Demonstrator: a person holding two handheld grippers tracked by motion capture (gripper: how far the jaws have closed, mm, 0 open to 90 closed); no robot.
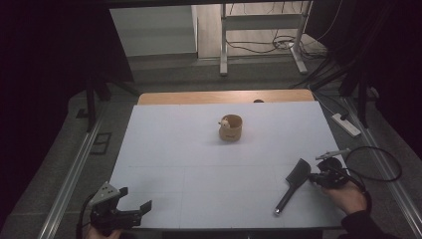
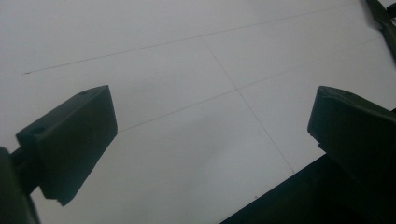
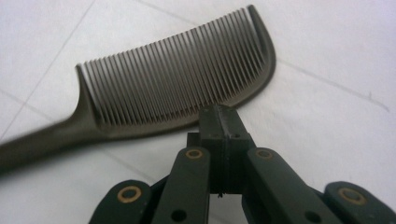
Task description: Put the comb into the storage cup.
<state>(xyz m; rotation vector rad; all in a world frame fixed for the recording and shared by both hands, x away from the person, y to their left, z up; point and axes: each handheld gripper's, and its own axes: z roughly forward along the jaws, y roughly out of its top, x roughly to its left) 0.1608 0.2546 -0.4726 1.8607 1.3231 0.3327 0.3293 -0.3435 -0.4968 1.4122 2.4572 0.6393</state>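
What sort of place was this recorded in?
Probably a lab or workshop recording bay: a white-topped table ringed by dark curtains, loose cables and a power strip on the floor, a desk frame behind.

Comb [image 3: 177, 79]: dark plastic, smooth, faint sheen along fine teeth; handle end [image 1: 276, 211] glints like metal. Right claw [image 3: 223, 116]: matt black plastic, jaws pressed together at comb's spine, brass-coloured rivets in links. Left claw [image 2: 210, 140]: matt black plastic, jaw faces slightly grainy. Desk [image 1: 199, 149]: smooth matt white sheeting with thin seam lines; bare wood strip [image 1: 199, 97] at far edge. Cup [image 1: 230, 127]: tan, matt, cardboard-like.
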